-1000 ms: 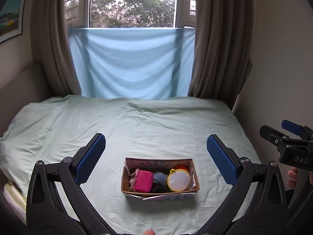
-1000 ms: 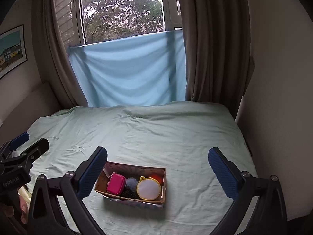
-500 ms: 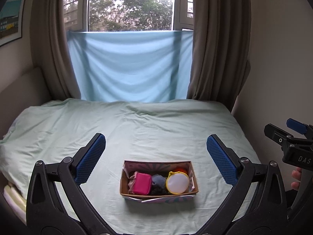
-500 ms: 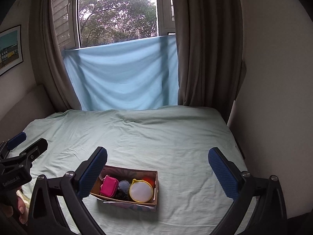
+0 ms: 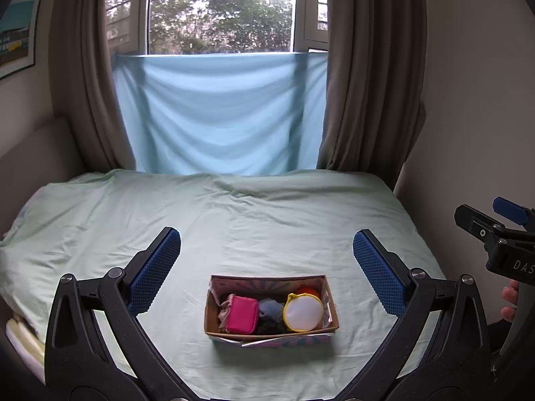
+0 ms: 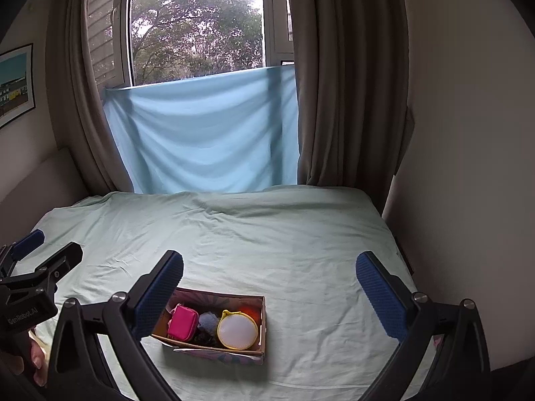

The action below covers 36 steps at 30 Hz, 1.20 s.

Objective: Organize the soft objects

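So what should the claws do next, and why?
Probably lower the left claw toward the cardboard box and go for the pink pouch. Both claws are wide open and holding nothing, the right claw too. All the soft things sit packed in the box on the bed sheet.

The left wrist view looks from the near end of the bed (image 5: 234,220) toward the far window (image 5: 220,10), tilted slightly down, with the cardboard box (image 5: 271,334) straight ahead and low in the picture, between its wide-spread jaws. The right wrist view faces the same way from a spot further right, so the box (image 6: 214,346) lies left of centre, near its left jaw. Both stand back from the box, above the bed. They share the bed, the box, the blue cloth (image 5: 220,113), the curtains (image 5: 364,67) and the window. Each view catches the other gripper at its edge: the right gripper (image 5: 495,224) at the right, the left gripper (image 6: 36,257) at the left.
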Motion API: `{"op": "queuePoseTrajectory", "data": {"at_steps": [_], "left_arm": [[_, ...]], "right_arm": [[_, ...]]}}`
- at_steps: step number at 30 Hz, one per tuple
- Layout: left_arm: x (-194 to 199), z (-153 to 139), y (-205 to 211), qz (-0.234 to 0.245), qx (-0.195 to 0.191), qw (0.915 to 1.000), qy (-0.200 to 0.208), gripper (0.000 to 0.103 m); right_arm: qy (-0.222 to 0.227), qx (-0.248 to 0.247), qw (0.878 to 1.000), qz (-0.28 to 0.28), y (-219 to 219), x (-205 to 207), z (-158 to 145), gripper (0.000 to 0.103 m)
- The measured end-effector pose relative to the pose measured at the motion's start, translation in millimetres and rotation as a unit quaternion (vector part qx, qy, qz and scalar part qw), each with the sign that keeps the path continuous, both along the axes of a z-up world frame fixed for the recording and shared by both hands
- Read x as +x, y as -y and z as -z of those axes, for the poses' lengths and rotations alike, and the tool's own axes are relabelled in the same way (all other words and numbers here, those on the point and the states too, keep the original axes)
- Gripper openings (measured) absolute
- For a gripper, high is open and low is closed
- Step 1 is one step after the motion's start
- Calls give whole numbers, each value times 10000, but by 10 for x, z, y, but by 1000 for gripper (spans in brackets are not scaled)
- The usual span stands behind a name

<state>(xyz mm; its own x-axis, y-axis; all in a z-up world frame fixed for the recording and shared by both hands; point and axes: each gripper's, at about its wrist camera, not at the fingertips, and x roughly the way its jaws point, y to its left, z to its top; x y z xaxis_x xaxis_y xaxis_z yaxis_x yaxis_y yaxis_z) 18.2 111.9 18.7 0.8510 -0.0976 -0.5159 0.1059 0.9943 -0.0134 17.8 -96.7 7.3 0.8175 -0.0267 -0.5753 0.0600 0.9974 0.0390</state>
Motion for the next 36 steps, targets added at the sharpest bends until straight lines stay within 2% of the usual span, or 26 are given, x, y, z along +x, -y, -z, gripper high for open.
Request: {"op": "queuePoseTrajectory", "data": {"at_steps": [36], "left_arm": [[135, 18, 86, 12, 149, 9998, 165, 103]], "right_arm": [[4, 10, 9999, 130, 36, 157, 11, 103]]}}
